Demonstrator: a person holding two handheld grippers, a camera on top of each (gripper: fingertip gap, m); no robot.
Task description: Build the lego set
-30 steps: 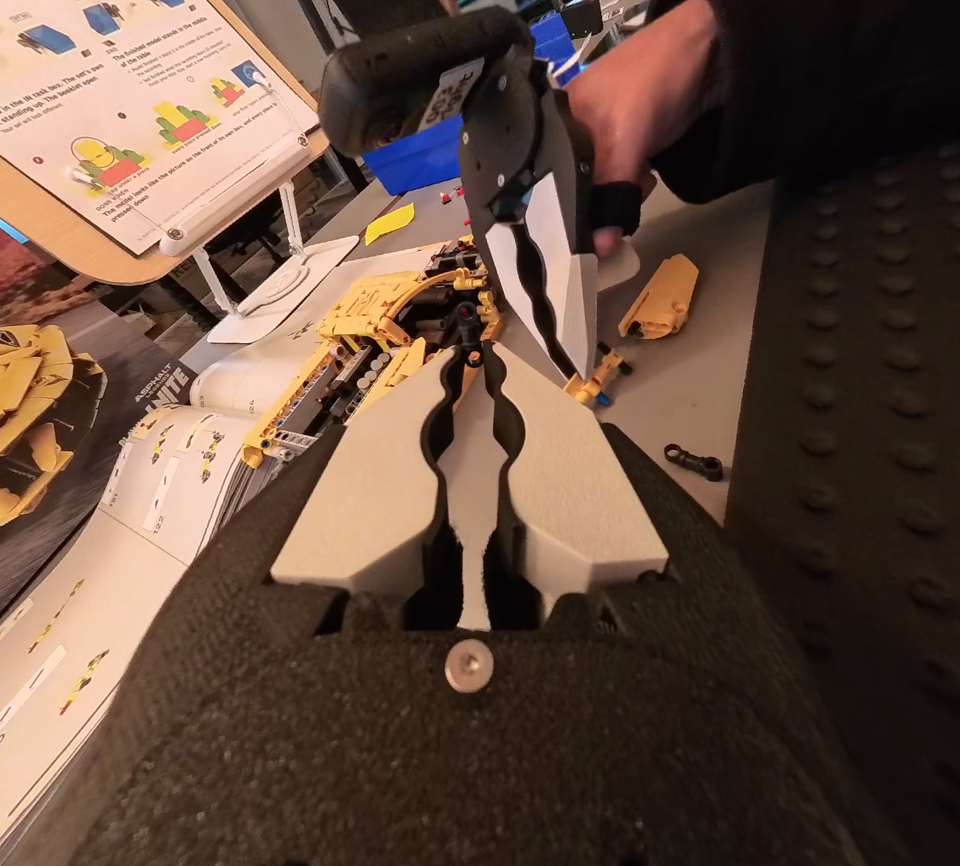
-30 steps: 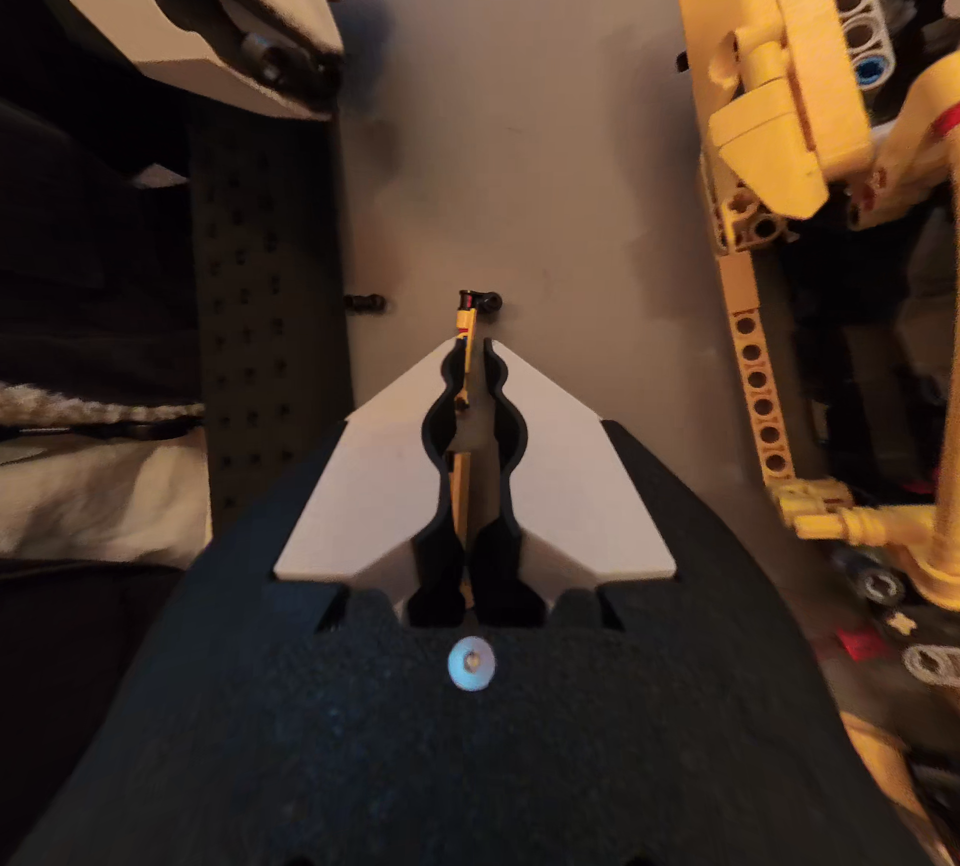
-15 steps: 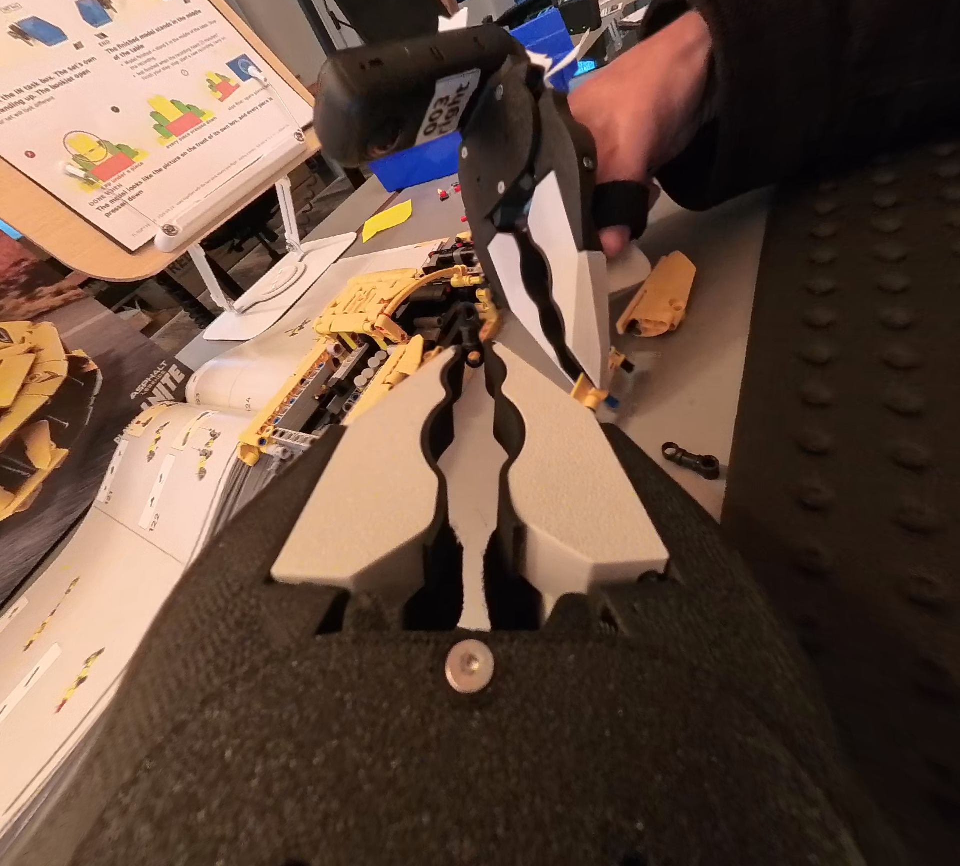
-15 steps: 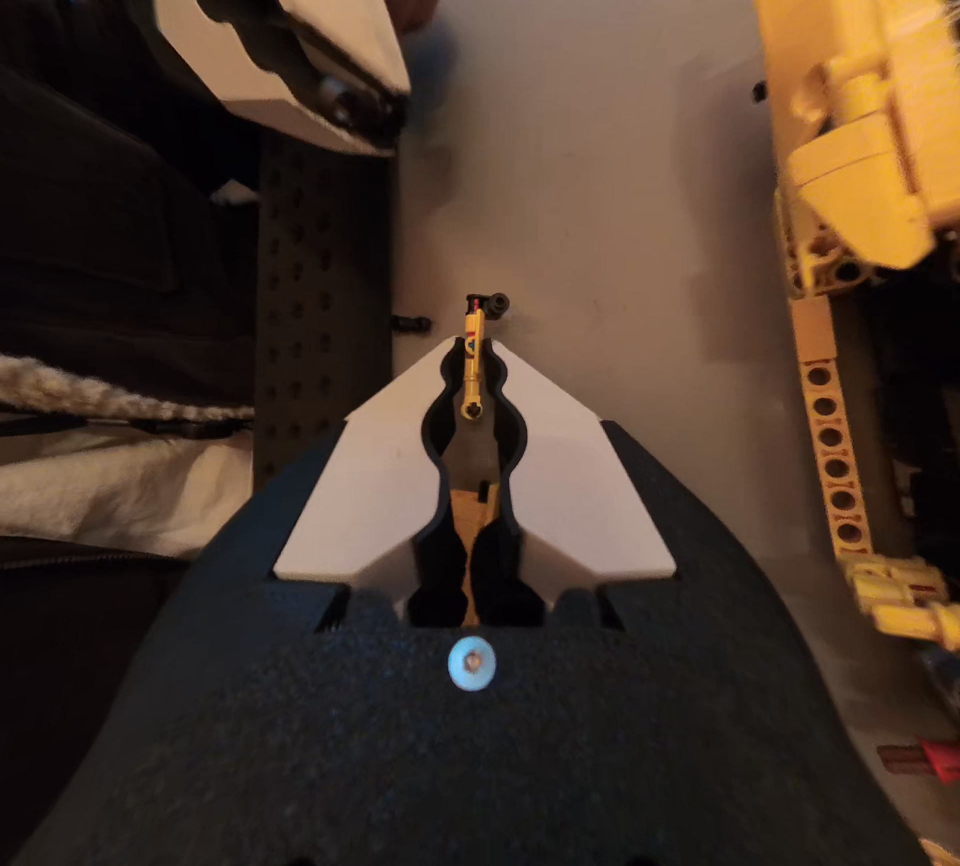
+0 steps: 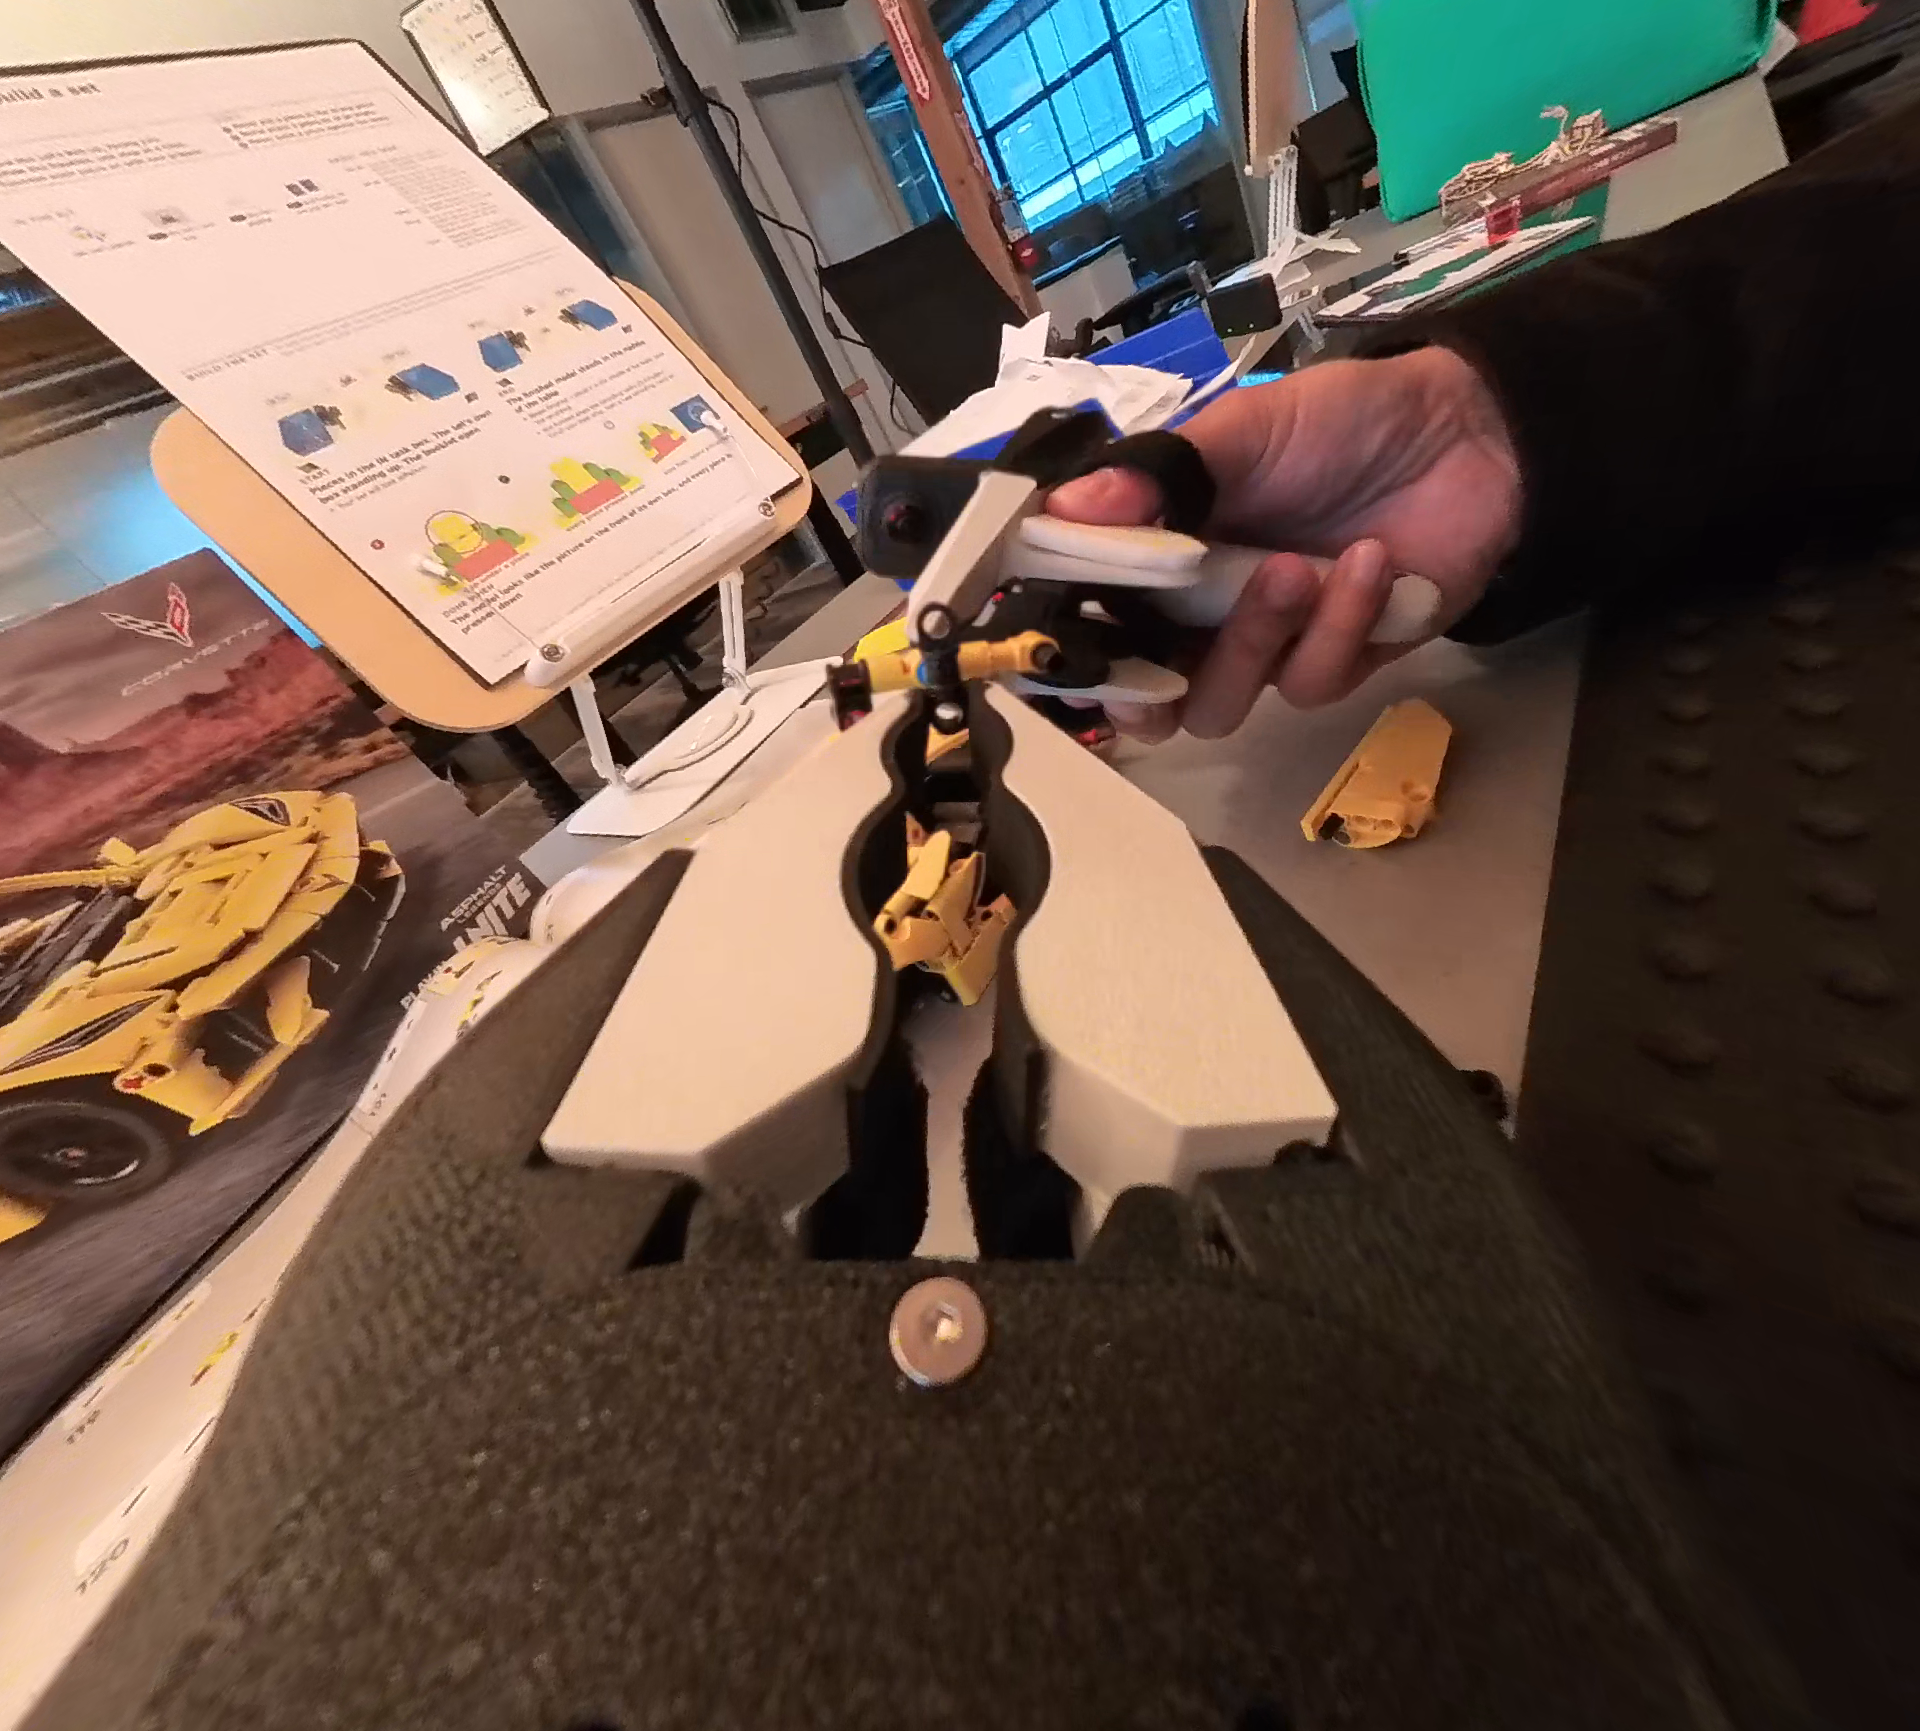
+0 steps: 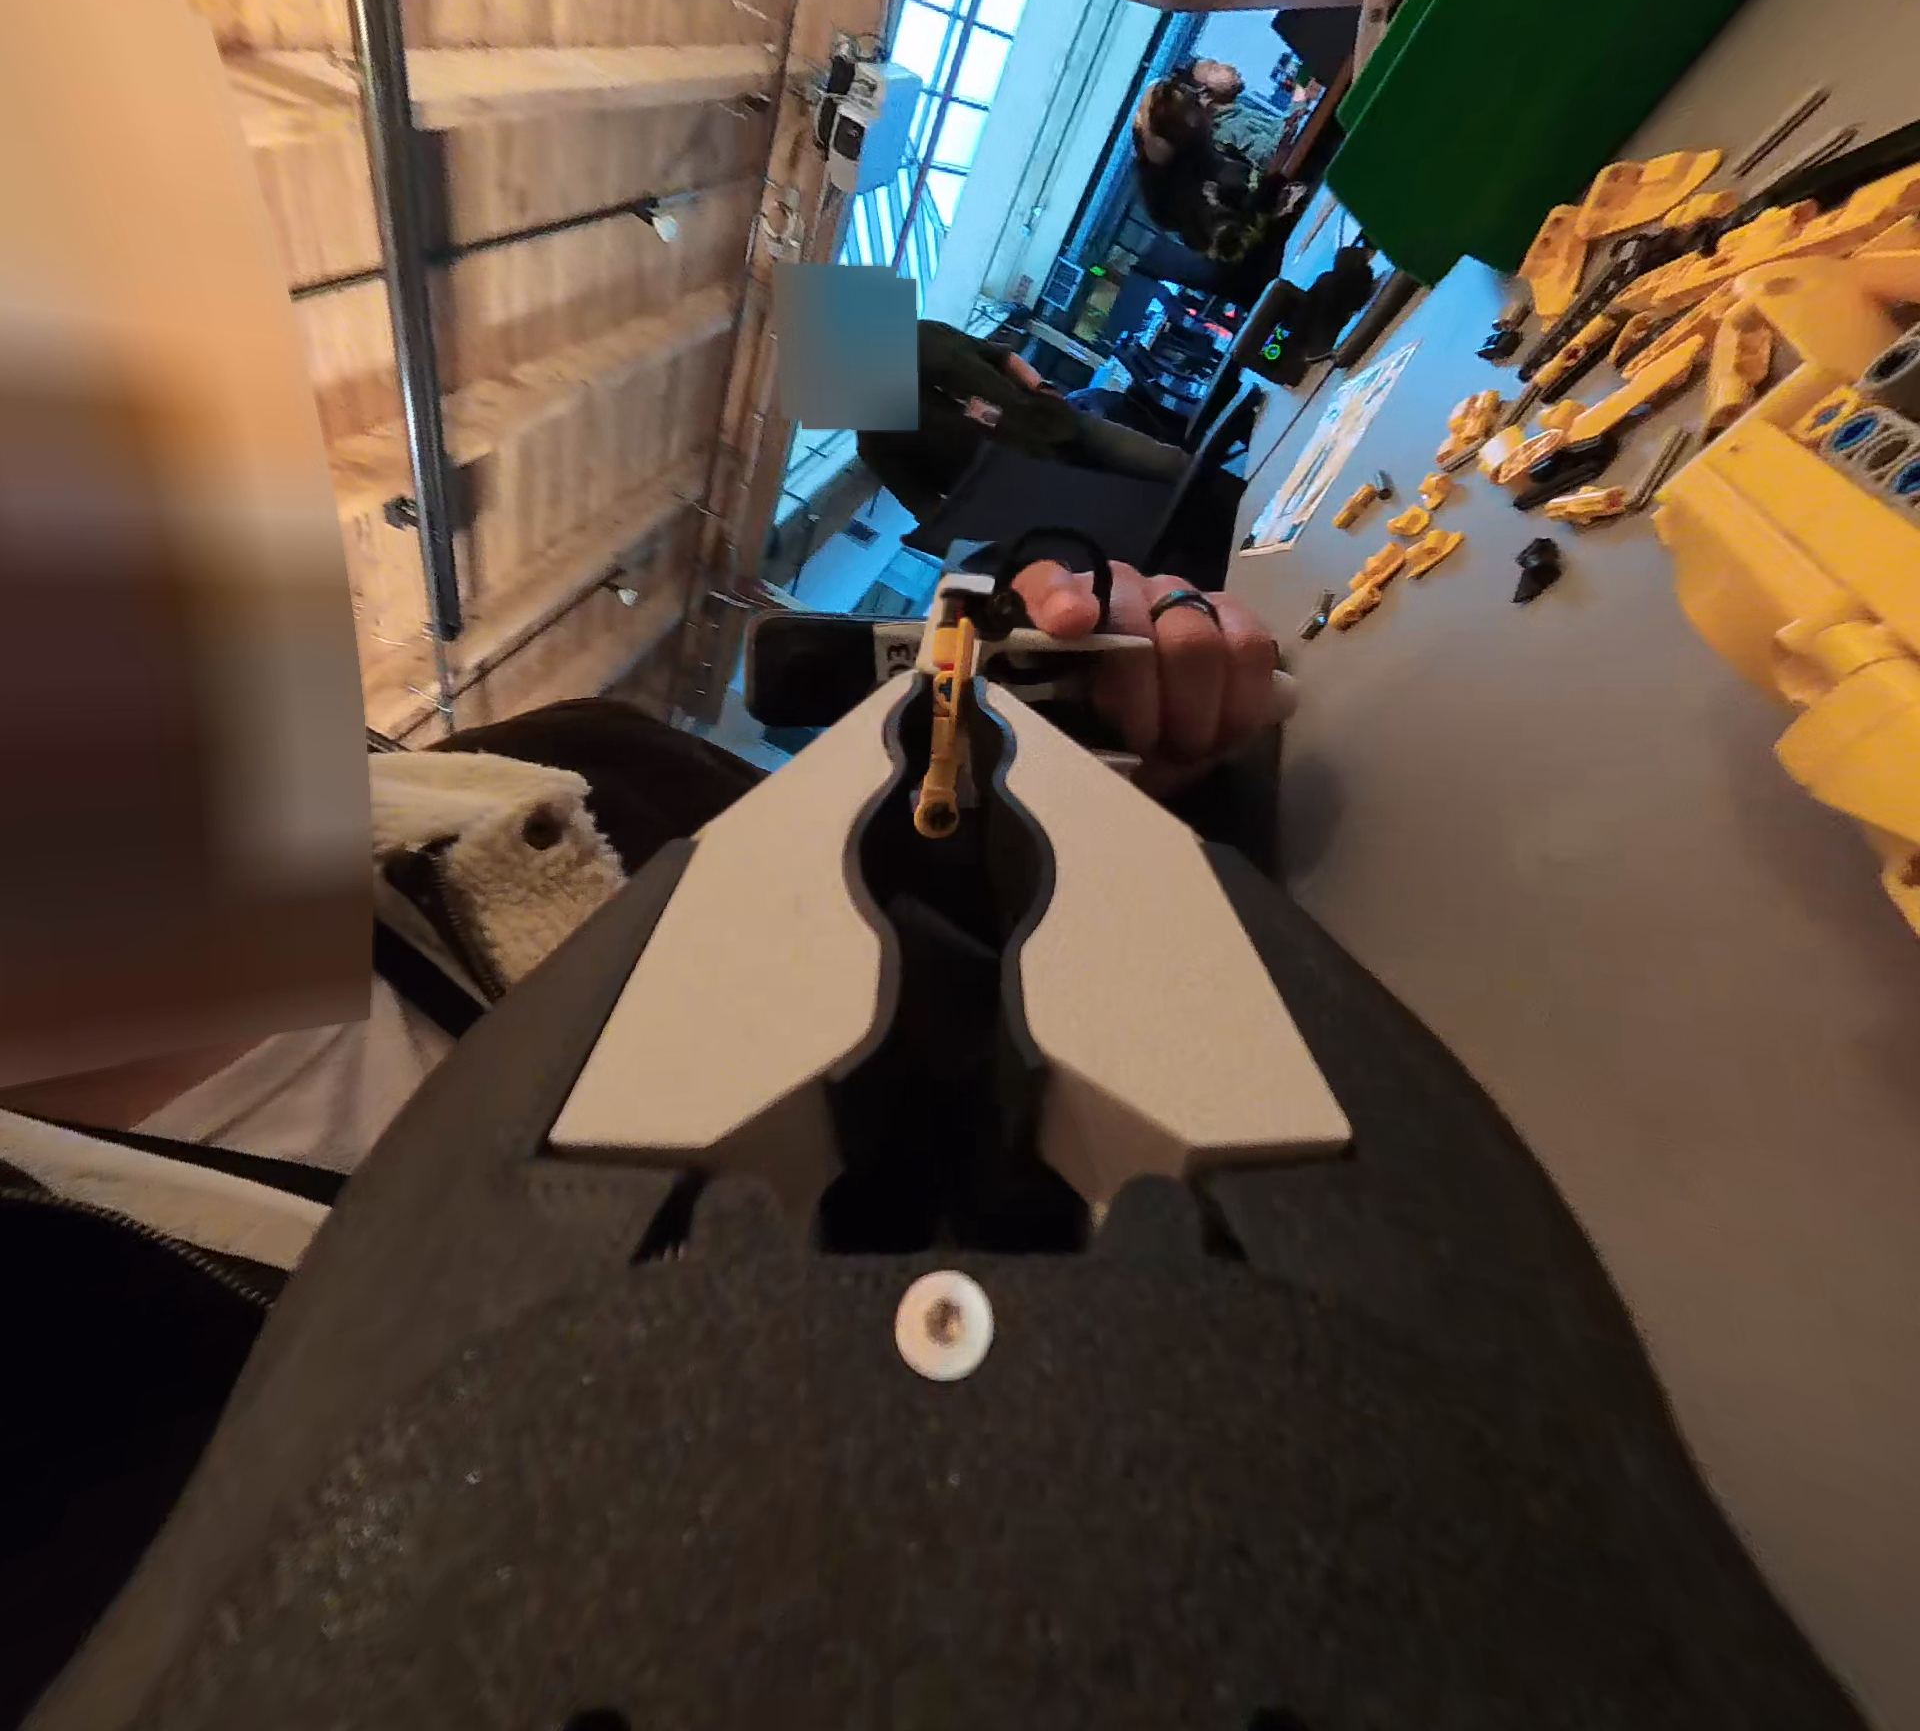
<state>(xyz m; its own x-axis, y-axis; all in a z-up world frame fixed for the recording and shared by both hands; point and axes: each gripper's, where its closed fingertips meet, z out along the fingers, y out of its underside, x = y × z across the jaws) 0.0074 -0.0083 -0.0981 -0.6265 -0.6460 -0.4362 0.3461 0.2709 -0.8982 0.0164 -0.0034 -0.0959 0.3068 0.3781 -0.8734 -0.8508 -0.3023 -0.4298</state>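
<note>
A thin yellow axle piece (image 5: 940,667) with black connectors is hanging level above the bench (image 5: 1455,871); a yellow panel (image 5: 1377,777) is lying apart.

yellow axle piece (image 6: 948,725) (black tip), grey table (image 6: 1538,850)

daylight enters through the blue-toned window (image 5: 1081,92); warm indoor light elsewhere, strong wide-angle bending at edges, motion blur softens the right wrist view

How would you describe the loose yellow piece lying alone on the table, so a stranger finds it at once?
Start at the grey table in the left wrist view, right of the left tool. Below the person's hand lies a yellow curved panel piece. It lies alone and flat on bare table, unlike the small yellow-and-black rod held in the air.
</note>
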